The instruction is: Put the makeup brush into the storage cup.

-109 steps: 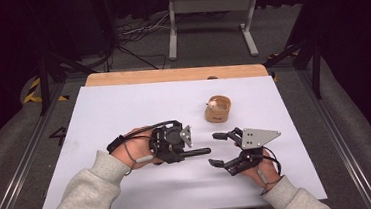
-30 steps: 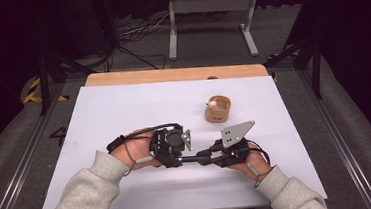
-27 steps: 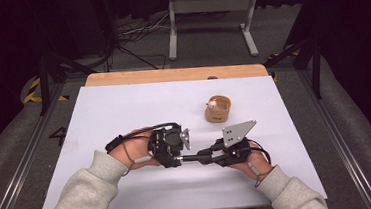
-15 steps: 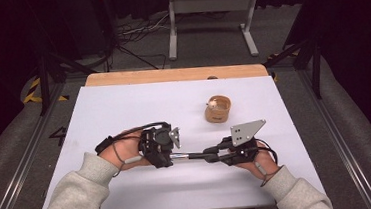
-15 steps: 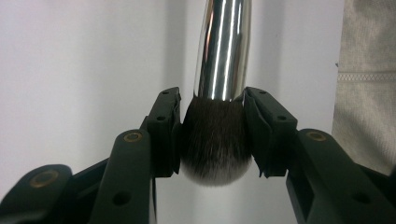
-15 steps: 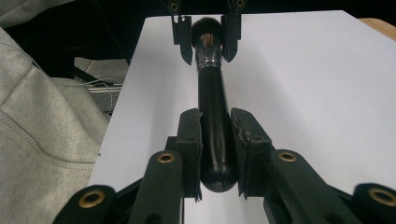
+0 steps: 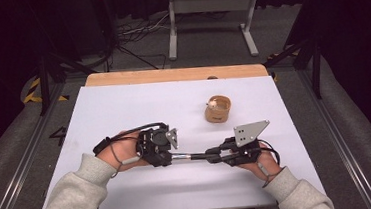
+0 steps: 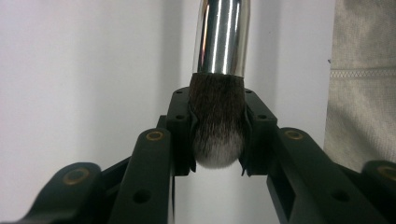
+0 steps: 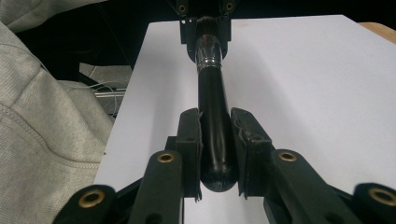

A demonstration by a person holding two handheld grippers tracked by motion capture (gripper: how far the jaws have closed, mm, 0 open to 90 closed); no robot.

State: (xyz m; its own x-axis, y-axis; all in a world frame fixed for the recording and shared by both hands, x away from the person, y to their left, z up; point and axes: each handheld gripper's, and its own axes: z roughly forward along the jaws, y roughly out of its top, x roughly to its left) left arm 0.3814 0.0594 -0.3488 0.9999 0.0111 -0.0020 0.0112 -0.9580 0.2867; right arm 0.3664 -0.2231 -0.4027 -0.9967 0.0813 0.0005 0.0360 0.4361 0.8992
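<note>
One brush (image 7: 190,157) spans two hand-held grippers; one wooden cup (image 7: 217,109) beyond.

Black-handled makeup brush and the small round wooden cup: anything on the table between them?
Nothing: in the high view, bare white table separates the black-handled makeup brush from the small round wooden cup.

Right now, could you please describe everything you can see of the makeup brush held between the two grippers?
The makeup brush has a glossy black handle, a shiny chrome ferrule and dark, pale-tipped bristles. It lies roughly level just above the white table. The left gripper has just closed on the bristles; the right gripper clamps the handle's rounded end.
</note>
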